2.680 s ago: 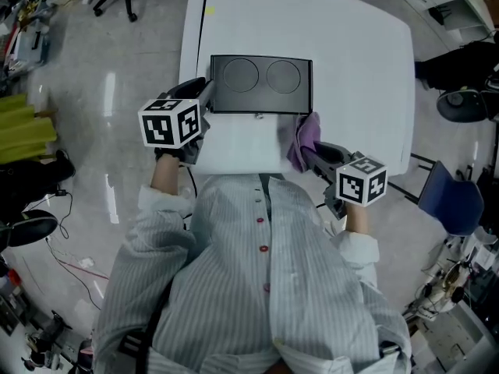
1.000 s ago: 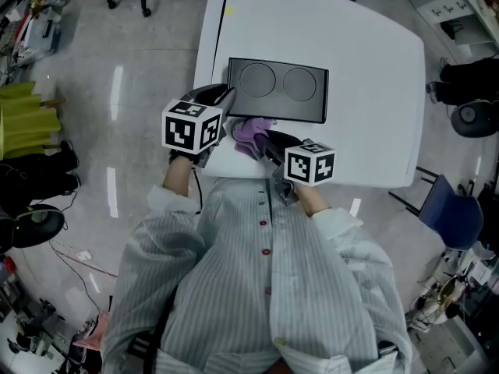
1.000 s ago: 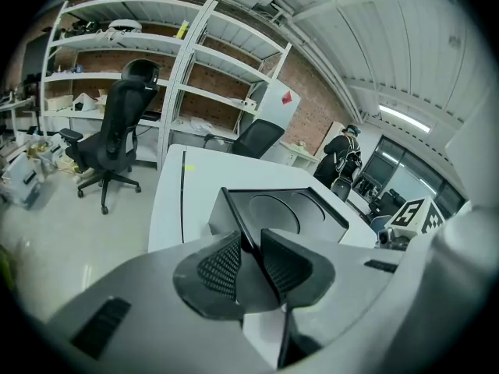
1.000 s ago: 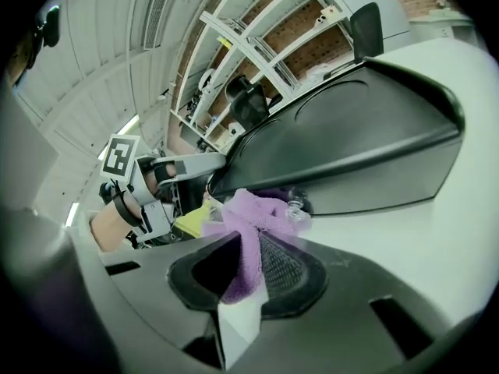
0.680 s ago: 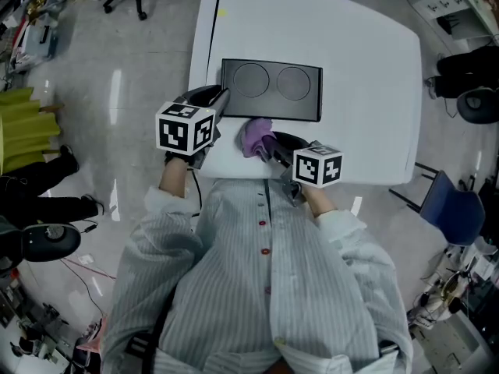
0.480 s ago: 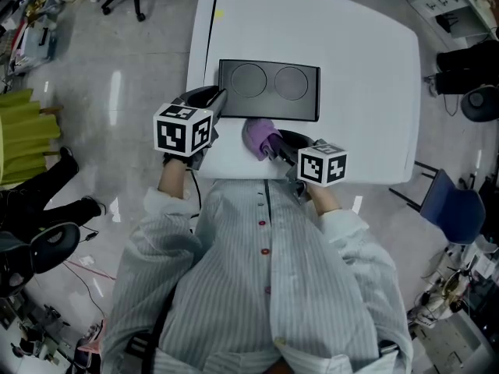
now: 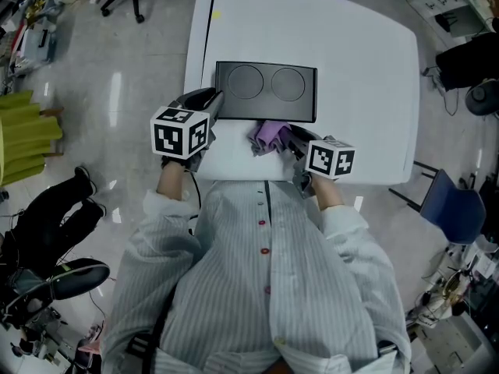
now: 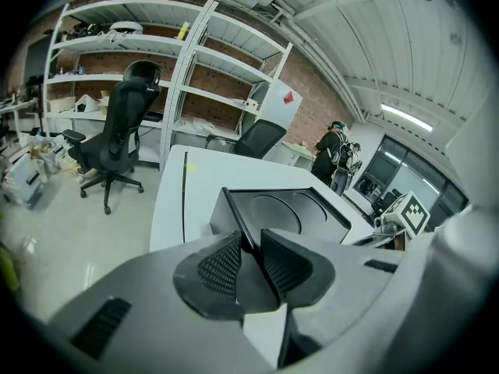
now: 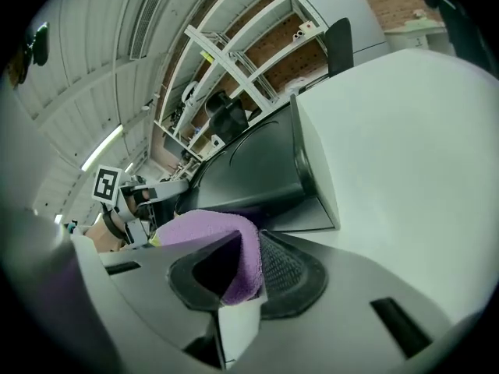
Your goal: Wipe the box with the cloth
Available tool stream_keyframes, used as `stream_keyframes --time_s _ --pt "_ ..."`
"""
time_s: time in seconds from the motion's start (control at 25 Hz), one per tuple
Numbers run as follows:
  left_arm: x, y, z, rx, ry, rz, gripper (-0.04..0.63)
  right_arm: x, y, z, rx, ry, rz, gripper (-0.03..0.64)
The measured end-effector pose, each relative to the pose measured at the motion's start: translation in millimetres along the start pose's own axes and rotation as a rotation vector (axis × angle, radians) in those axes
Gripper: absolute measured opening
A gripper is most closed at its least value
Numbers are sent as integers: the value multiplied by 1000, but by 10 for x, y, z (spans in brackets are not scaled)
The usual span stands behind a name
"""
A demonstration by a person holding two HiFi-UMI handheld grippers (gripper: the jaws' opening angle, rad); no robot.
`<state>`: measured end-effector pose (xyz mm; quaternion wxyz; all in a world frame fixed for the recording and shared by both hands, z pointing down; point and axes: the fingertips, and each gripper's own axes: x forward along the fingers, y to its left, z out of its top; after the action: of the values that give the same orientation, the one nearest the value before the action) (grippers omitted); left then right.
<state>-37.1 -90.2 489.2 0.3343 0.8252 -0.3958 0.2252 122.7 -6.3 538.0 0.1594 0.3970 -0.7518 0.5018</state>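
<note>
On the white table (image 7: pixel 366 68), left tool (image 8: pixel 251 254) clamps the box (image 8: pixel 290 210) by its corner; right tool (image 9: pixel 249 269), clamped on the cloth (image 9: pixel 207 231), should press evenly.

Our left gripper (image 7: pixel 212 100) points forward and down, its jaws clamped on the near left corner wall of the black box (image 7: pixel 265 92). Its marker cube (image 7: pixel 181 131) sits just above our left hand (image 7: pixel 171 160). Our right gripper (image 7: pixel 285 135) angles in toward the left one, jaws pinched on the purple cloth (image 7: pixel 269 135). Our striped-sleeved forearms (image 7: pixel 168 209) stay bent close to our chest, and the grippers are near each other but apart.
</note>
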Motion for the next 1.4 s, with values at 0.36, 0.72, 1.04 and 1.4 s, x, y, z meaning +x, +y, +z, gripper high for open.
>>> stream_keyframes --time_s 0.36,0.72,1.04,1.4 --pt "2 38 14 2 4 0 74 -110 -172 29 76 -41 -33 72" --pt "16 2 3 10 6 -5 74 -453 -511 65 122 -80 -88 72" --pt "21 -14 9 11 9 -3 74 -781 -825 146 148 -138 -164 72" --pt "10 -109 44 1 -21 23 74 -1167 -850 405 83 -168 -147 72"
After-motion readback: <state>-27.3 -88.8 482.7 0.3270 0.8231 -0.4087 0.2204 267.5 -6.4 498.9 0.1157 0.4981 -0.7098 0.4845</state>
